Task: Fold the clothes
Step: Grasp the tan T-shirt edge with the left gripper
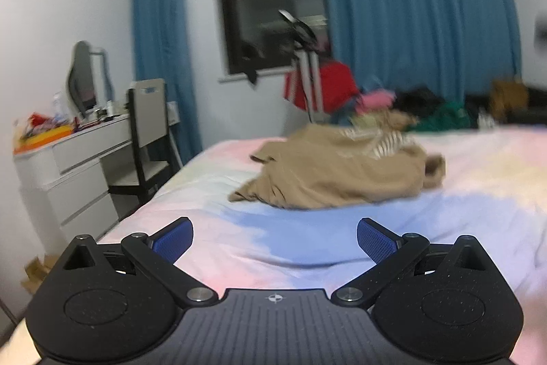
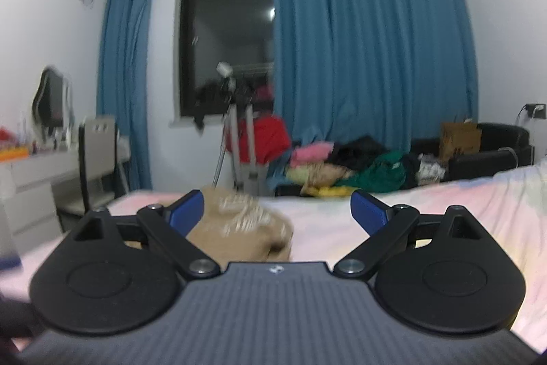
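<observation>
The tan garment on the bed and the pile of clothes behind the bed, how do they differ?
The tan garment is one piece in one colour; the pile of clothes is many pieces, pink, green, black and yellow. The garment lies alone on the pastel bed, ahead of the open left gripper; the pile sits beyond the bed's far edge, below the blue curtain. Both are crumpled and unfolded.

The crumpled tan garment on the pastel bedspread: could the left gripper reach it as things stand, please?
Probably yes: the left gripper is open and empty, and only bare pastel bedspread lies between it and the crumpled tan garment.
</observation>
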A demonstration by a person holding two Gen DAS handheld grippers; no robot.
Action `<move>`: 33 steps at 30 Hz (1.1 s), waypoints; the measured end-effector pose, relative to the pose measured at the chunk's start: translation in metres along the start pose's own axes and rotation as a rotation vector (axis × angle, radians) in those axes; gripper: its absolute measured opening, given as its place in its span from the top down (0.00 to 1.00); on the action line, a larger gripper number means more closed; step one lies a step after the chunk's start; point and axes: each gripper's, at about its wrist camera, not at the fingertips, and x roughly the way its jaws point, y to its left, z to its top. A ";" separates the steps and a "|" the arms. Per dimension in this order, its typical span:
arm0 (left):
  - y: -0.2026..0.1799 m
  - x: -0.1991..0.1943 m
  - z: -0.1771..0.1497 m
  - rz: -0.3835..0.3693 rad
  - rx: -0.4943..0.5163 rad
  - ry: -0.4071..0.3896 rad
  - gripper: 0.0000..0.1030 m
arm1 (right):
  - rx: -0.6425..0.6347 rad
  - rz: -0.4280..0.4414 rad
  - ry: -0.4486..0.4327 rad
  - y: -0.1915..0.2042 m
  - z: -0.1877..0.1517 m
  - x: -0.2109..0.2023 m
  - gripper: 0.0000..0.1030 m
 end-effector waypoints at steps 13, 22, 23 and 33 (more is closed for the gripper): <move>-0.097 0.162 0.027 -0.129 0.393 0.127 0.06 | 0.216 -0.007 0.168 -0.065 -0.024 0.058 0.09; -0.157 0.266 0.032 -0.125 0.481 0.148 0.18 | 0.318 0.007 0.268 -0.083 -0.068 0.110 0.09; -0.153 0.269 0.035 -0.152 0.443 0.151 0.29 | 0.320 0.004 0.280 -0.083 -0.073 0.115 0.09; -0.053 0.193 0.072 -0.316 -0.007 0.101 0.95 | 0.277 0.042 0.296 -0.063 -0.084 0.123 0.09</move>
